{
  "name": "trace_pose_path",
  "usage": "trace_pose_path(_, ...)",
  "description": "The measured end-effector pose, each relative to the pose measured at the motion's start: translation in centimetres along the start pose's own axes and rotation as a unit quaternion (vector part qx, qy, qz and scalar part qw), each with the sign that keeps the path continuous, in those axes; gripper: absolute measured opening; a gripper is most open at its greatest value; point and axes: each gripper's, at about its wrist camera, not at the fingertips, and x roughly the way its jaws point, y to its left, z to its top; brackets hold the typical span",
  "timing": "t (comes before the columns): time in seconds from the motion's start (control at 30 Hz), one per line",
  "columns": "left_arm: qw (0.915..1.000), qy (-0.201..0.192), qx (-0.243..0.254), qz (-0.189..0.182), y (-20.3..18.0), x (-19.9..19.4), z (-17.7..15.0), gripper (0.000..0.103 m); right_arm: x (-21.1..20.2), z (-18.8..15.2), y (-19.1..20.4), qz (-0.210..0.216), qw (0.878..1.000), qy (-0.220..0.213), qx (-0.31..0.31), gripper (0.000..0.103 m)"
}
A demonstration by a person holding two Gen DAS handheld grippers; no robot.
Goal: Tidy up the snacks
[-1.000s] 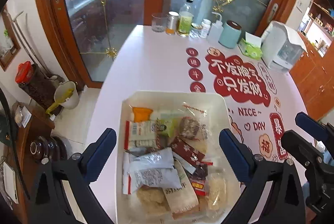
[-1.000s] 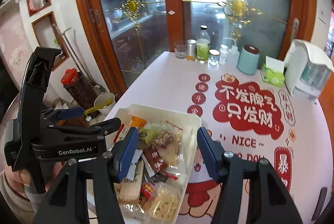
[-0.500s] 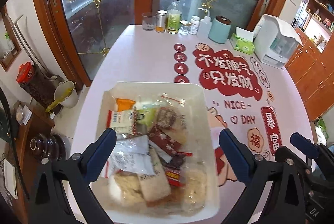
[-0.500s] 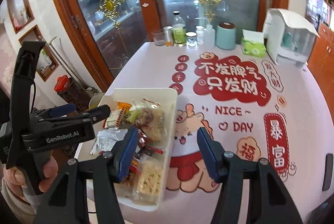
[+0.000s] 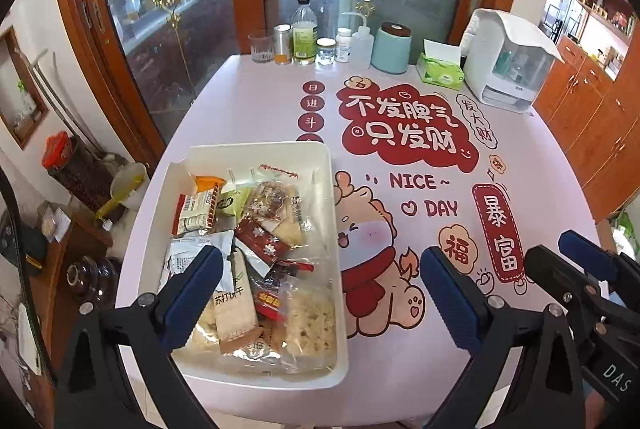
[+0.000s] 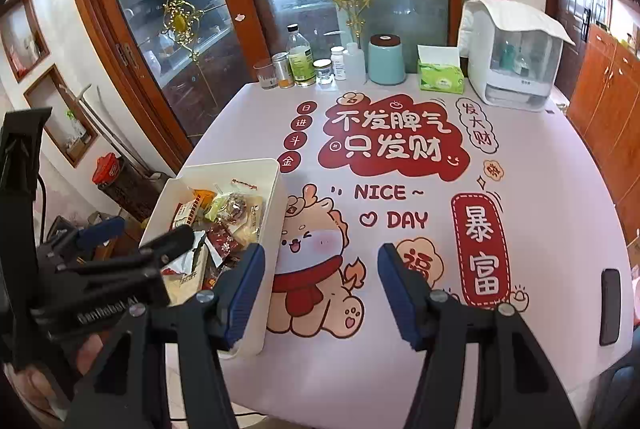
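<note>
Pink printed bench seen below glass doors. White bin of snack packets lies at 8 o'clock. Left hand-held gripper spread, empty; right hand-held gripper likewise. Top packet best pinched singly by sealed edge.

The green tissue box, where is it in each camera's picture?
Left wrist view: the green tissue box sits at the table's far edge, upper right of centre, between the teal canister and the white appliance.
Right wrist view: green tissue box is again upper right of centre, same neighbours.
Shared landmark: the teal canister.
</note>
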Motion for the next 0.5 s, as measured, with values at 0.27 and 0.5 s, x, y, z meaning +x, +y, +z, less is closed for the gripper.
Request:
trace_pose_path(0.27,0.9996,-0.019,0.010,0.017,-2.1,-1.0,-0.2,0.099,-0.8,-0.2,-0.8,-0.003,1.000,-0.009,-0.010,0.060)
trace_pose_path(0.5,0.9997,-0.008,0.007,0.022,-2.2,-0.4,-0.1,0.099,-0.6,-0.1,-1.2,-0.004,1.000,-0.007,-0.007,0.060)
